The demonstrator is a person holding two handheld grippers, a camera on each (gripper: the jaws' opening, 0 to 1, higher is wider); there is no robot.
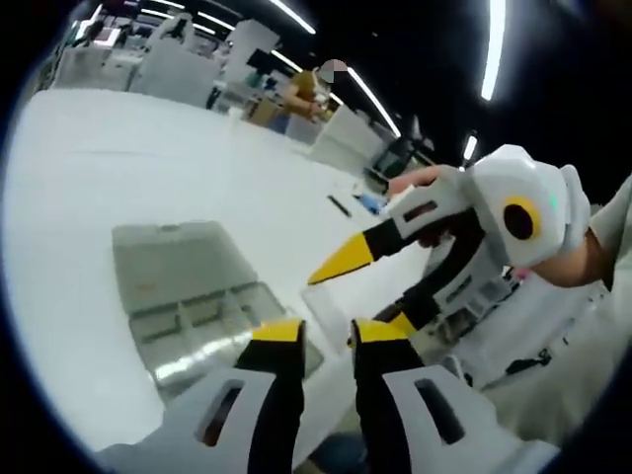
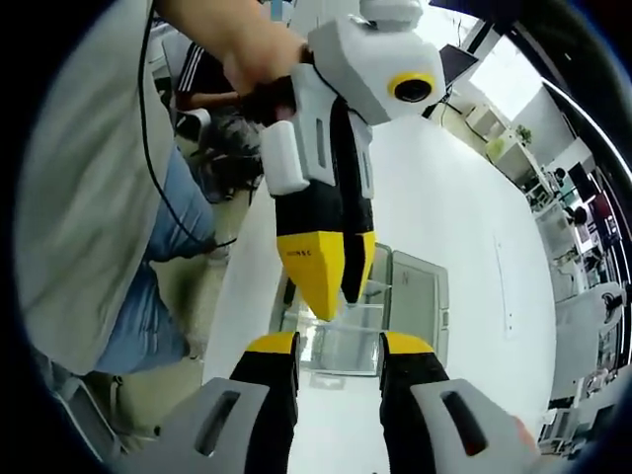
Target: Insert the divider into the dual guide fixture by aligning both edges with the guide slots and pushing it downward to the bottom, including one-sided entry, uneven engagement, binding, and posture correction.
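Note:
A clear plastic compartment box lies on the white table, to the left of my jaws. A small transparent divider stands up from between my left gripper, whose fingers press its two edges. My right gripper reaches in from the right with its jaws spread wide around the divider's far side, not touching it. In the right gripper view my right gripper is open. The left gripper hangs tips-down in front of it, over the box, and the divider shows faintly below its tips.
The table edge runs beside a person's jeans and a black cable. Small dark items lie farther out on the table. Desks and a seated person are in the background.

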